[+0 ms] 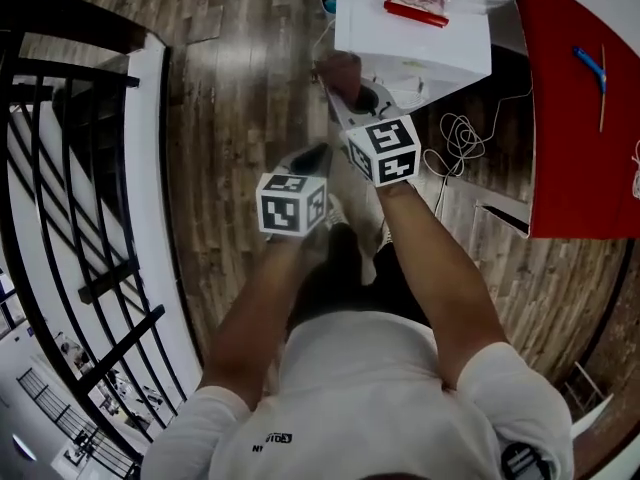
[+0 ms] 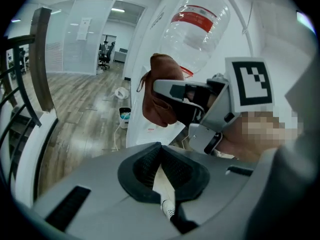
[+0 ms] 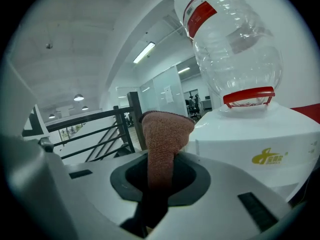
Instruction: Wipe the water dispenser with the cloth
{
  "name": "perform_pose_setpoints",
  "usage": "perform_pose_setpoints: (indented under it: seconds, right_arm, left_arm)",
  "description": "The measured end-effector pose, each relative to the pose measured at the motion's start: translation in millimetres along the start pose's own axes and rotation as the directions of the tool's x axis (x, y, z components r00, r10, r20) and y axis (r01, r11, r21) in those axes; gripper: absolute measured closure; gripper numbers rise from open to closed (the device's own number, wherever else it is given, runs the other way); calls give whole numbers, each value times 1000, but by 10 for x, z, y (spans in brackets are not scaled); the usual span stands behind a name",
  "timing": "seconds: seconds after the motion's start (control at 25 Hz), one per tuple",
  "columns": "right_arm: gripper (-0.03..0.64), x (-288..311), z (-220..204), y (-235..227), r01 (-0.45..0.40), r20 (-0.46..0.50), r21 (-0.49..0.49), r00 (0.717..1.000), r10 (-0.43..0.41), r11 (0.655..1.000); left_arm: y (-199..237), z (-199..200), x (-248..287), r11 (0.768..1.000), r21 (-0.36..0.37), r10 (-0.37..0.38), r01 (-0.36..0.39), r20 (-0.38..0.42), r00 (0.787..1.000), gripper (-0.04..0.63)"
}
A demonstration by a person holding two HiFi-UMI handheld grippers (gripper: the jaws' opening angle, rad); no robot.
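The white water dispenser (image 1: 450, 43) stands ahead with a clear bottle (image 3: 230, 44) upside down on top. My right gripper (image 1: 347, 96) is shut on a brown cloth (image 1: 340, 71), which sticks up from between its jaws (image 3: 162, 134) just beside the dispenser's upper body (image 3: 250, 139). In the left gripper view the cloth (image 2: 159, 91) hangs in front of the dispenser's side, and whether it touches is unclear. My left gripper (image 1: 312, 156) hangs lower and to the left with its jaws shut and nothing between them (image 2: 160, 149).
A black stair railing (image 1: 70, 218) runs along the left. A red surface (image 1: 580, 118) lies to the right of the dispenser. A white cable (image 1: 460, 138) is coiled on the wood floor by the dispenser's base. A small bin (image 2: 124, 115) sits beyond it.
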State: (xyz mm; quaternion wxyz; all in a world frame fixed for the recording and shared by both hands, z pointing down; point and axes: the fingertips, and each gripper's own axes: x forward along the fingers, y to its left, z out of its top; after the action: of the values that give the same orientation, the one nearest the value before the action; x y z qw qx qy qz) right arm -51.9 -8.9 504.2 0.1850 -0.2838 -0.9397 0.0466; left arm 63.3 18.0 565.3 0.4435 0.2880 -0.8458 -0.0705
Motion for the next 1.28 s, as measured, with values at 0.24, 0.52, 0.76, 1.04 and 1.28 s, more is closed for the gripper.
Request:
perform_pose_setpoints:
  seconds: [0.24,0.52,0.76,1.04,1.28]
  right_arm:
    - [560,18,-75,68,-34,16,-5,999,34,999]
    - [560,-118,-151,-151,5,18,-29,1000,-4,1000]
    - [560,-391,-319,-486,56,6,-4,998,-56,998]
    - [560,-834,-412,-1098,164,-3,-8,986,-164,986]
    - [560,-1207,-511,-1604,249,-21,-10,968,-249,968]
  left_arm:
    - [-107,-372,67,999,-33,10,-11,-32,999,606]
    - [-251,-540,136,1000,-23,12,-13,-53,999,606]
    - [-429,-660,252,1000,-14,-3,2,-71,997,606]
    - [-647,-654,365,1000,12,-19,20,-79,997,606]
    - [-816,-713,400,999,23,-26,28,-89,996,606]
